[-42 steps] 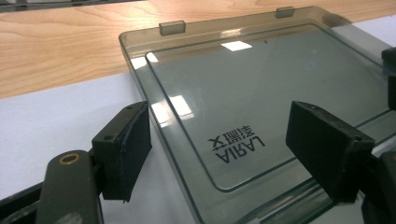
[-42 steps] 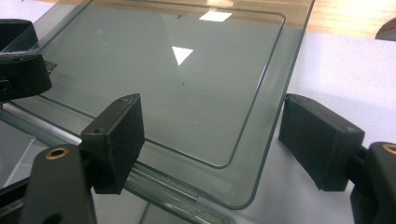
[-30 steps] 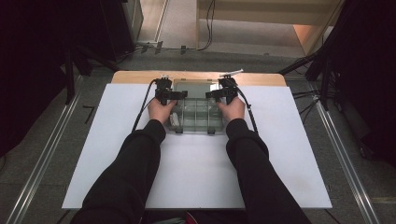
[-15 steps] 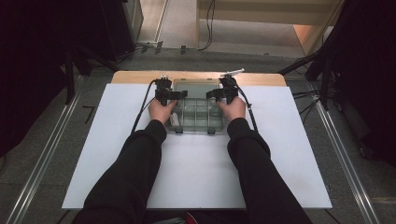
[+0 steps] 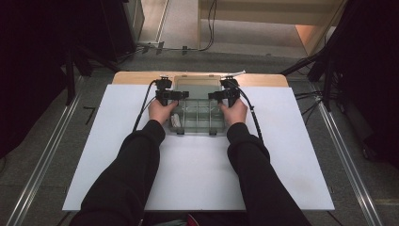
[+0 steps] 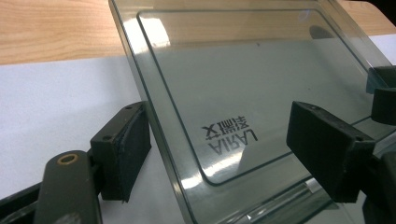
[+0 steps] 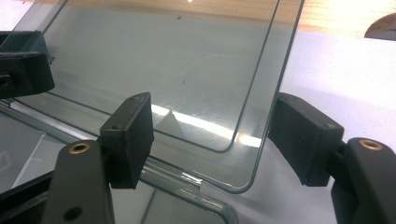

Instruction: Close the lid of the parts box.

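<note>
A clear plastic compartment box (image 5: 197, 117) lies on the white board (image 5: 282, 155), and its tinted lid (image 5: 197, 88) is swung up and back. My left gripper (image 5: 175, 95) is at the lid's left edge and my right gripper (image 5: 217, 95) at its right edge. In the left gripper view the lid (image 6: 261, 79) has its edge between the wide jaws of the left gripper (image 6: 224, 142), close to the left pad (image 6: 126, 149). The right gripper (image 7: 215, 135) straddles the lid's (image 7: 177, 60) near corner. Its jaws have just been closing and the pads are not pressing.
A small white item (image 5: 175, 121) lies in the box's left compartment. The board rests on a wooden table (image 5: 136, 77) whose far edge runs just behind the lid. Cables trail from both grippers. Dark equipment and metal rails flank the table.
</note>
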Demonstrator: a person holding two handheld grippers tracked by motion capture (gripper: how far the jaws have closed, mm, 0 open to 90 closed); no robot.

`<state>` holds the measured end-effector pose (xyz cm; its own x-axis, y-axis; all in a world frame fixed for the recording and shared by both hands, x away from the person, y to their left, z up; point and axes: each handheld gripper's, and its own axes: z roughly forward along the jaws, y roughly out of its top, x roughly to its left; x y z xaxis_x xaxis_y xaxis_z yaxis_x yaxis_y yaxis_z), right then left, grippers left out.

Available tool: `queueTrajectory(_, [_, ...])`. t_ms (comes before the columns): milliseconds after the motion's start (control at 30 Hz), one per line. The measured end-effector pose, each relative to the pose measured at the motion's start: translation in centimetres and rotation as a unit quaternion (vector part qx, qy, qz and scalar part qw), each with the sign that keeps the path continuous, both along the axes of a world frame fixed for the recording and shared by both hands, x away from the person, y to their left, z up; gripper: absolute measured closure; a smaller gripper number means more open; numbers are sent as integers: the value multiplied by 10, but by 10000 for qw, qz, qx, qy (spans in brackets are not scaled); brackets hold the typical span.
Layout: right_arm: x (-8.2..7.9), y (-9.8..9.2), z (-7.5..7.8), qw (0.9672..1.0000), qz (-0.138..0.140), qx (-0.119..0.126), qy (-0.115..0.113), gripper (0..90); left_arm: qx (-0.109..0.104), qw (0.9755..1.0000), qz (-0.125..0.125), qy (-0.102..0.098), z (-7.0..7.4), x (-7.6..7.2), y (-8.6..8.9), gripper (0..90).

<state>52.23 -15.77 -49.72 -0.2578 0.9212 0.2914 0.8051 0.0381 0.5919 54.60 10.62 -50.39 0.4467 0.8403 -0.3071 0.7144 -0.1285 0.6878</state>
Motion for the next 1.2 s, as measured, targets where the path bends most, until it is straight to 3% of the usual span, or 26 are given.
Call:
queueTrajectory(233, [0, -1, 1, 10000, -9, 19, 77, 307, -92, 10000, 28, 24, 2, 1, 4, 287])
queueTrajectory(433, [-1, -2, 8, 10000, -41, 53, -40, 328, 76, 9998, 64, -175, 11, -2, 4, 368])
queueTrajectory(967, [-10, -8, 29, 9994, 54, 202, -272, 353, 56, 9993, -89, -347, 34, -11, 8, 369])
queueTrajectory(1100, [-12, -9, 31, 9994, 108, 162, -286, 364, 164, 9990, -156, -393, 37, -13, 7, 369])
queueTrajectory(1200, [-13, -10, 34, 9993, 154, 132, -315, 365, 124, 9991, -161, -367, 40, -14, 8, 369])
